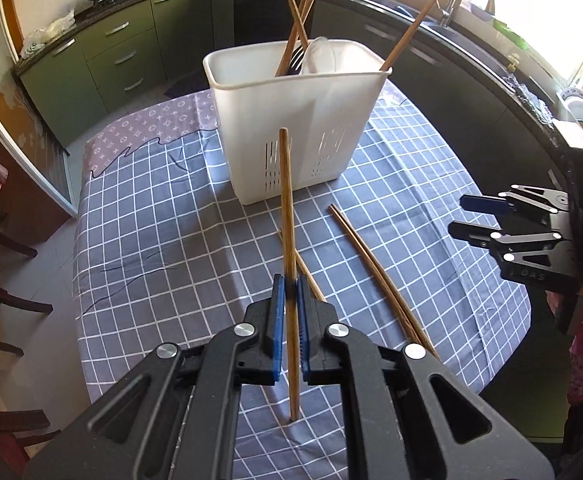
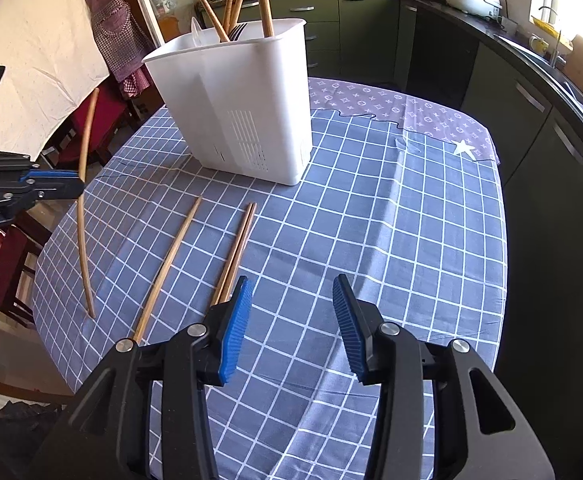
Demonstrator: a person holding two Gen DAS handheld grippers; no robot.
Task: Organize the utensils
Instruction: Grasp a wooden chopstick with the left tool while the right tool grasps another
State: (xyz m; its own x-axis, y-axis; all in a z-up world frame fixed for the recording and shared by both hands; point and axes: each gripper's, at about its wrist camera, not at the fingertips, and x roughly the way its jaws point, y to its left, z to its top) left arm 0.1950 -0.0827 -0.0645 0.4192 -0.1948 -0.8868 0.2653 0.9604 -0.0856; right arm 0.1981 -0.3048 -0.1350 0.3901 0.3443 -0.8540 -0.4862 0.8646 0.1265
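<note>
Left wrist: left gripper [image 1: 290,280] clamps upright chopstick [image 1: 286,200]

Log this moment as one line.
left claw: shut on chopstick | right claw: open | holder: upright

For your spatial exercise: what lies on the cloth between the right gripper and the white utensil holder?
Three loose chopsticks on the checked tablecloth, between right gripper and white utensil holder; right wrist view.

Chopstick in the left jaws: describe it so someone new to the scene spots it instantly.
Start at the white utensil caddy on the checked tablecloth. In front of it, three chopsticks lie flat on the cloth. The held chopstick is the only one standing nearly upright, pinched between the blue pads of the left gripper, its lower tip just at the cloth.
</note>
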